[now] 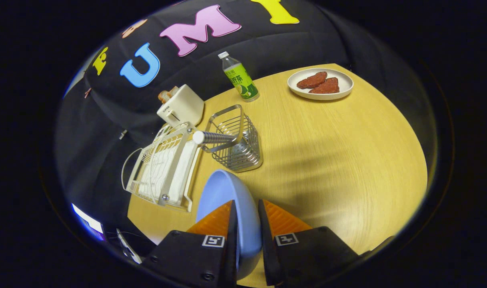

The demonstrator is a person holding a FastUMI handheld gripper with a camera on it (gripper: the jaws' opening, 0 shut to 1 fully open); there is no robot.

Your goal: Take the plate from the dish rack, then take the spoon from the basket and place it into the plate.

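Plate (223, 200) sitting on edge between the fingers, which are pinching its rim.

The gripper (246, 218) is holding the blue plate upright over the wooden table (327, 160), with one finger on each face and the plate's far edge reaching out ahead of the fingertips. It is looking stiff, smooth and probably light, so a rim grip like this is likely suiting it, though a glossy surface could be slipping if the pinch is loosening. Beyond the plate and to the left, the white dish rack (163, 168) is standing with its slots seemingly vacant. Just beyond the fingers, the wire basket (237, 146) is holding the spoon (213, 138), whose handle is leaning out toward the rack. That thin, hard handle is looking like the natural place to be taking hold.
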